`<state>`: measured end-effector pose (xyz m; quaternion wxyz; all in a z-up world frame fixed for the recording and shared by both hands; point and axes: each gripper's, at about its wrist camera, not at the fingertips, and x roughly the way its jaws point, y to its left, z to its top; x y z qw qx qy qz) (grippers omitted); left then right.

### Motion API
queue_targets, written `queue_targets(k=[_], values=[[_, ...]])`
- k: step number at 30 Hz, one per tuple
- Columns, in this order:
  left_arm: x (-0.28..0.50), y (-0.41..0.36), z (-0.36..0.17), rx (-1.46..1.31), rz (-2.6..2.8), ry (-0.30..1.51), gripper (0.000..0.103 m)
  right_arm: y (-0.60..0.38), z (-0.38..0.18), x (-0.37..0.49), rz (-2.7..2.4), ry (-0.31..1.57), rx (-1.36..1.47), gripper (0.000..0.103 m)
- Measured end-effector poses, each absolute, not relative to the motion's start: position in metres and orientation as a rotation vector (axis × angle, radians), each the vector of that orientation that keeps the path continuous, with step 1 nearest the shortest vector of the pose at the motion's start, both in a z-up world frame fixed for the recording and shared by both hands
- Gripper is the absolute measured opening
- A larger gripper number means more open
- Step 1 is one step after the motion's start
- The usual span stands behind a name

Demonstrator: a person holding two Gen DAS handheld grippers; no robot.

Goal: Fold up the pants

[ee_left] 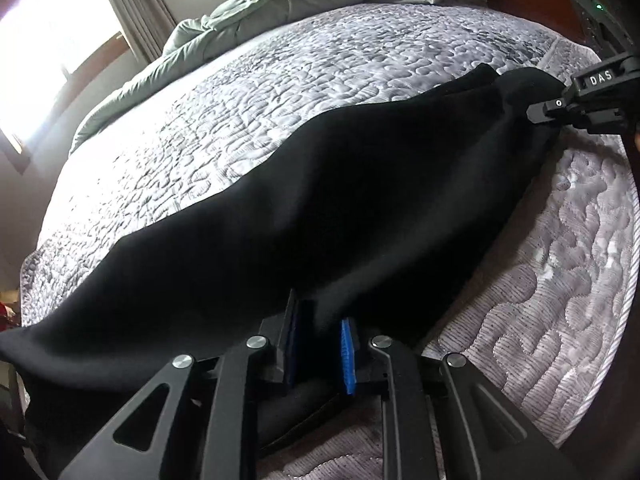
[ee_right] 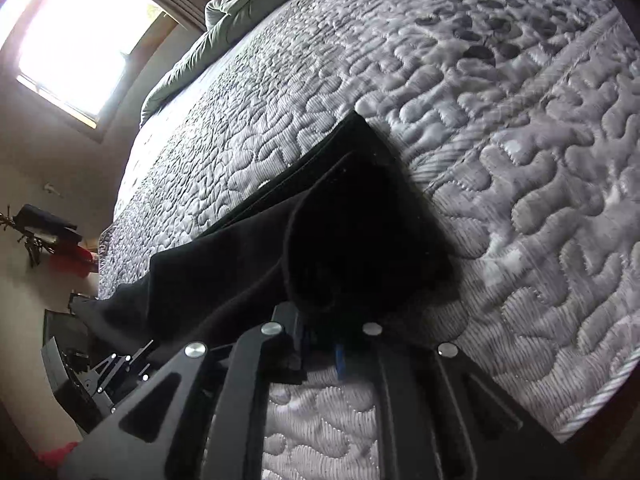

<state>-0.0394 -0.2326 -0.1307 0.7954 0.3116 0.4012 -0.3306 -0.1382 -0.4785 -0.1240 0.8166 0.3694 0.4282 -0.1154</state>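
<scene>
The pants (ee_left: 320, 200), black, lie stretched lengthwise along the near edge of the bed (ee_left: 280, 92), one end trailing off the left corner, the other end lifted at the right. The left claw (ee_left: 320, 344) stands narrowly parted with a fold of the cloth between its blue pads (ee_left: 347, 356); it appears to pinch the near edge, though contact on both pads cannot be confirmed. The right claw (ee_left: 538, 114), seen from the left wrist view, is closed on the far right end of the pants; in its own view (ee_right: 320, 344) the cloth bunches over the fingers and hides the tips. Judgement: the garment seems already doubled leg on leg, and the step in hand is holding both ends taut before a crosswise fold. The next move calls for carrying one end over to meet the other, keeping the edges aligned and the grip firm so the layers do not slide apart. A green duvet (ee_left: 248, 12) lies heaped at the far side, well apart.
</scene>
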Motion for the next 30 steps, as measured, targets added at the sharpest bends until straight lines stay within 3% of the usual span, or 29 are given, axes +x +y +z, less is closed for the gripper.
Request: queue_targets(k=[9, 12, 17, 18, 22, 30], values=[[-0.031, -0.222, -0.113, 0.468, -0.698, 0.916, 0.018, -0.472, -0.037, -0.128, -0.101, 0.666, 0.611, 0.005], [-0.033, -0.222, -0.112, 0.461, -0.709, 0.91, 0.025, -0.475, -0.038, -0.13, -0.078, 0.649, 0.577, 0.005], [-0.036, -0.224, -0.116, 0.451, -0.764, 0.978, 0.051, -0.501, -0.13, -0.131, -0.258, 0.978, 0.737, 0.005], [-0.036, -0.221, -0.112, 0.431, -0.776, 0.992, 0.053, -0.503, -0.135, -0.138, -0.254, 0.94, 0.772, 0.005], [-0.025, -0.178, -0.084, 0.209, -0.803, 1.11, 0.078, -0.502, -0.135, -0.139, -0.273, 0.945, 0.766, 0.005], [0.047, -0.076, -0.099, -0.179, -0.562, 1.296, 0.074, -0.494, -0.136, -0.137, -0.3, 0.953, 0.763, 0.004]])
